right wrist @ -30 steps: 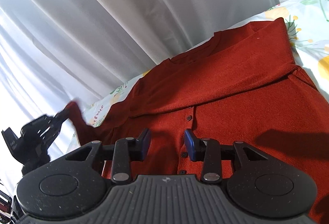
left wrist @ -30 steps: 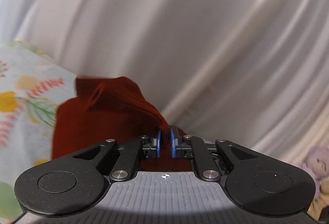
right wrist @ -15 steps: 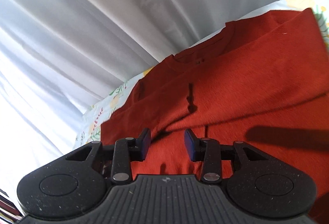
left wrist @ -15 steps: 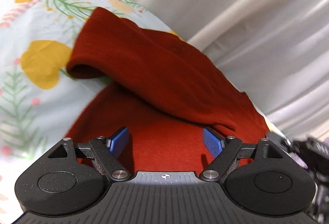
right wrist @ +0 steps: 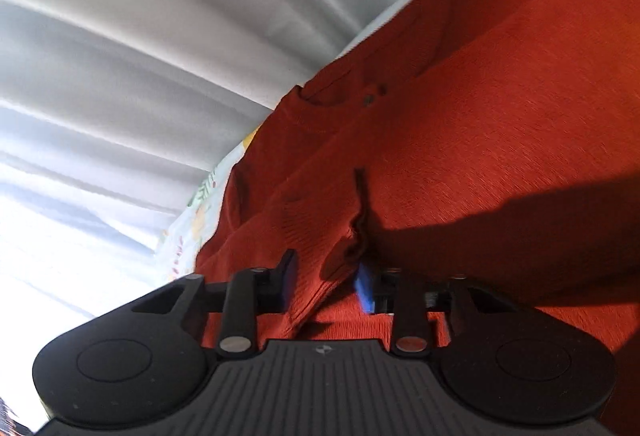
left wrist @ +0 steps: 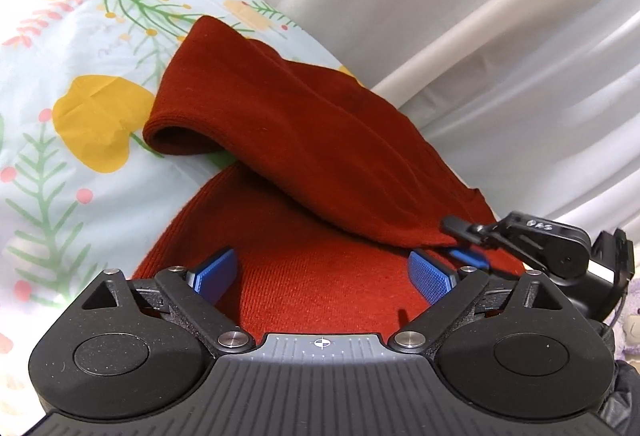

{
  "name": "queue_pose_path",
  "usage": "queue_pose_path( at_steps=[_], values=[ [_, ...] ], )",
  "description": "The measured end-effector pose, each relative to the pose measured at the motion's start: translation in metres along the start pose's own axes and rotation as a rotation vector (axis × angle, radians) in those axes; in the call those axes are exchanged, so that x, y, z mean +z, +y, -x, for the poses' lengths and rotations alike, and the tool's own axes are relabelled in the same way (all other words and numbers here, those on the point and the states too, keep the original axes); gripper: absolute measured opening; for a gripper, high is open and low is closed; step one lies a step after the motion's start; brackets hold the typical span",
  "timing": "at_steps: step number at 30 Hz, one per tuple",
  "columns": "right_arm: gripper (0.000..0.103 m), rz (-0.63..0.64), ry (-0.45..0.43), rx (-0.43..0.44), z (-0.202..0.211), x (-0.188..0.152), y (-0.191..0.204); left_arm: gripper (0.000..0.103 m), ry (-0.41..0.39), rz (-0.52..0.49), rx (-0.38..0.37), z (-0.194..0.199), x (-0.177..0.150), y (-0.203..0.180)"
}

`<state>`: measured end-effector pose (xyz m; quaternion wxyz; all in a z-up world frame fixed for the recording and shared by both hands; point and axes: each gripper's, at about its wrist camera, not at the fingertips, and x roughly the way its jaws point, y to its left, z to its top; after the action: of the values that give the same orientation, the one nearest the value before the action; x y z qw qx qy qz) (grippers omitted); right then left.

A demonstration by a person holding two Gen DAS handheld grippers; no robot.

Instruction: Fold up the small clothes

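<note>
Here, at the left of the left wrist view, a floral bedsheet point(left wrist: 80, 107) with yellow flowers and green fronds covers the surface. A rust-red knit cardigan point(left wrist: 320, 288) lies on it. One sleeve point(left wrist: 288, 131) is folded across the body, with its open cuff point(left wrist: 176, 135) resting on the sheet. The left gripper point(left wrist: 322, 274) hovers over the cardigan body. Its jaws stand wide apart and the blue pads point(left wrist: 430, 276) hold nothing. To the right, the right gripper point(left wrist: 468, 240) reaches the edge of the folded sleeve. White curtains point(left wrist: 460, 15) hang behind the bed.

In the right wrist view, the curtains point(right wrist: 140, 55) fill the left side. A strip of the bedsheet point(right wrist: 196, 211) shows beside them. The cardigan point(right wrist: 500, 115) fills the right side, with a button point(right wrist: 367, 99) visible near the neckline. The right gripper point(right wrist: 326, 282) has a raised fold of the knit between its jaws. The jaws are not closed: the fabric touches the right pad and a gap remains at the left pad.
</note>
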<state>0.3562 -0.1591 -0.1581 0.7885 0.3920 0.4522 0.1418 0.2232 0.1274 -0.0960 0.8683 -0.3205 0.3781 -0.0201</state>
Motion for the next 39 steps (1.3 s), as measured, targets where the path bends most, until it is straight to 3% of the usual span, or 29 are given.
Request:
queue_pose_path(
  at_steps=[2, 6, 8, 12, 16, 18, 26, 31, 34, 37, 39],
  values=[
    [0.006, 0.072, -0.027, -0.039, 0.001, -0.001, 0.012, 0.096, 0.000, 0.007, 0.005, 0.000, 0.002, 0.000],
    [0.006, 0.276, -0.170, -0.087, 0.032, -0.007, 0.044, 0.096, -0.010, 0.022, 0.012, -0.004, 0.010, -0.001],
    [0.006, 0.307, -0.227, -0.088, 0.051, -0.005, 0.047, 0.096, -0.012, 0.026, 0.008, -0.008, 0.015, -0.002],
    [0.006, 0.358, -0.302, -0.193, 0.081, 0.000, 0.032, 0.096, -0.028, 0.012, 0.005, -0.015, 0.024, -0.006],
    [0.006, 0.312, -0.319, -0.357, 0.095, 0.006, -0.004, 0.096, -0.020, 0.013, 0.008, -0.024, 0.030, -0.010],
    [0.006, 0.273, -0.302, -0.391, 0.095, 0.011, -0.018, 0.096, -0.014, 0.018, 0.003, -0.027, 0.032, -0.011],
    [0.013, 0.142, -0.232, -0.299, 0.096, 0.015, -0.055, 0.096, 0.001, -0.004, 0.006, -0.036, 0.035, -0.022],
    [0.006, 0.262, -0.263, -0.365, 0.087, 0.014, -0.033, 0.096, -0.002, -0.040, 0.022, -0.039, 0.035, -0.029],
    [0.005, 0.385, -0.343, -0.463, 0.096, 0.013, -0.015, 0.096, -0.010, -0.063, 0.042, -0.039, 0.035, -0.031],
    [0.005, 0.467, -0.429, -0.616, 0.101, 0.015, -0.014, 0.096, -0.006, -0.082, 0.045, -0.038, 0.035, -0.030],
    [0.005, 0.473, -0.426, -0.654, 0.103, 0.020, -0.022, 0.096, -0.001, -0.093, 0.051, -0.038, 0.034, -0.032]
  ],
)
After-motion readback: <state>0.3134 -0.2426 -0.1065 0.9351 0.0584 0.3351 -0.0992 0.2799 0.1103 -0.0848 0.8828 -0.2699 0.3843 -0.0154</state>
